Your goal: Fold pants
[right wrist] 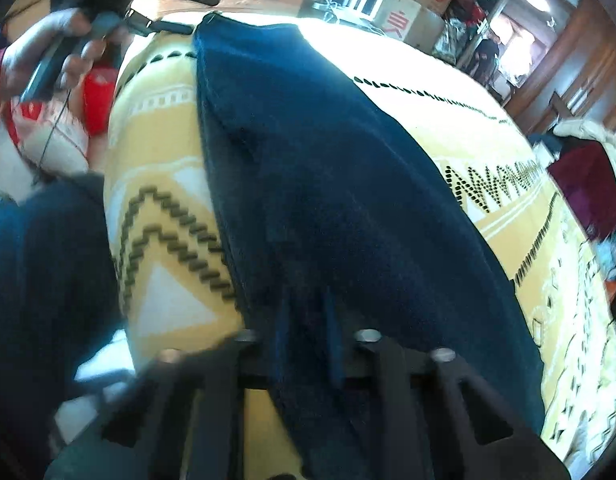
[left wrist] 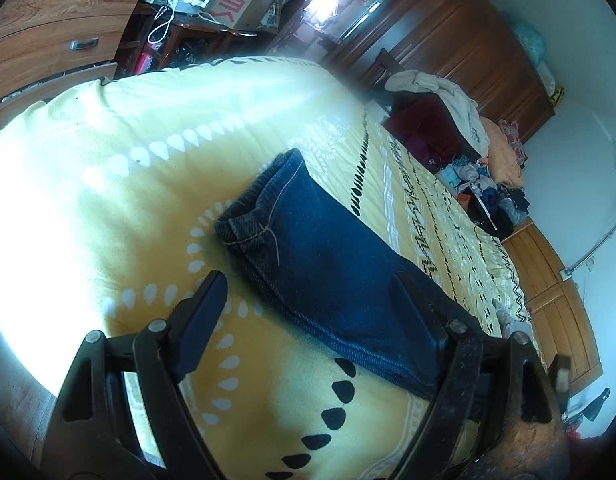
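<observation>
I see left claw released over pants on bed. Right claw grasping pants near bed edge.

Dark blue denim pants with pale stitching lie on a yellow bedspread patterned with white and black teardrops.

Yellow patterned blanket spreads below and ahead of the fingers, white teardrop and black motifs across it. Far beyond the fingertips: cardboard box with red characters, white cables beside it. Wooden drawers up-left of the fingers. Wooden wardrobe up-right. Clothes heap, cream and maroon, right of the fingertips at the blanket's far edge.
</observation>
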Available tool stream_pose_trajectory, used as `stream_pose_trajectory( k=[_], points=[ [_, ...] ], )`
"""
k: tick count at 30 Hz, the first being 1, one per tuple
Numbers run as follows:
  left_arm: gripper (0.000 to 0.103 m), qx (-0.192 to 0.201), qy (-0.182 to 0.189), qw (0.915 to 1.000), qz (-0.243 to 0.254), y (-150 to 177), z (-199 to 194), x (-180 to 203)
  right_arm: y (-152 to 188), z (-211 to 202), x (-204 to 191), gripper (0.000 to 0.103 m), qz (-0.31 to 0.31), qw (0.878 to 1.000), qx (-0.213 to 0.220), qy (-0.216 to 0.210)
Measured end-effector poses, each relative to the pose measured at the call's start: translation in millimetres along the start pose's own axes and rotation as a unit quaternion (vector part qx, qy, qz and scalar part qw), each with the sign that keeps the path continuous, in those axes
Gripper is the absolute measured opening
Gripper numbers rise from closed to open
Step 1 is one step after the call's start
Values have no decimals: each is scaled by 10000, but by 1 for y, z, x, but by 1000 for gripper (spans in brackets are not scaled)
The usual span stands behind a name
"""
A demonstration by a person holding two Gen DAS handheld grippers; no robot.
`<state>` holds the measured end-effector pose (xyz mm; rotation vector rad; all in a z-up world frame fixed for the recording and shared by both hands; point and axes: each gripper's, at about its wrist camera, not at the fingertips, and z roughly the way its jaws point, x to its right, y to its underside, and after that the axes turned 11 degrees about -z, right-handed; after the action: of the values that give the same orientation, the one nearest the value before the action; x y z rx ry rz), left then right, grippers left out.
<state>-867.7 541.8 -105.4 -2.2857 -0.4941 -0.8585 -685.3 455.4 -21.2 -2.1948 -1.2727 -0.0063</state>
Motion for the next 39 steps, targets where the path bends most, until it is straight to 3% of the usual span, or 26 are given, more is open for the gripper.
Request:
stream_pose_trajectory(
  k=[4,10,13,15,16,18,22,23,26,32,35,37,39],
  points=[
    [83,-38,-34,10000,52,0,-4,-1,-3,-27,6,8,318,9991,200,-199],
    [83,-72,-53,10000,-10,1,2,0,10,-14,-10,8,238,9991,-5,-350],
    [83,-122,-56,9999,-38,1,-1,0,6,-19,-9,10,154,9997,-3,-192],
    [83,-104,-53,9999,-61,1,-2,-1,-6,-31,-10,27,28,9998,208,74],
    [83,-96,-55,9999,-75,1,-2,-1,-16,-38,-13,28,-63,9987,450,226],
    [83,-81,-39,9999,-104,2,-1,-1,-34,-39,-20,28,-237,9966,772,182],
    [83,-126,22,9999,-64,2,0,3,-57,-2,-25,27,-327,9972,675,-10],
    [83,-151,54,9999,-22,3,0,4,-60,4,-22,27,-205,9974,682,-97],
    [83,-227,34,9997,19,4,1,3,-62,16,-5,9,271,9965,561,-553],
    [83,-117,45,9999,-110,0,5,-4,-64,3,12,8,675,9894,866,-946],
    [83,37,-74,9998,-170,-5,11,-6,-59,27,4,15,453,9923,435,-1070],
    [83,145,-201,9997,-77,-10,18,-5,-62,21,-1,18,358,9940,529,-888],
    [83,130,-268,9995,-75,-16,26,-7,-62,17,2,33,479,9929,603,-911]
  ],
)
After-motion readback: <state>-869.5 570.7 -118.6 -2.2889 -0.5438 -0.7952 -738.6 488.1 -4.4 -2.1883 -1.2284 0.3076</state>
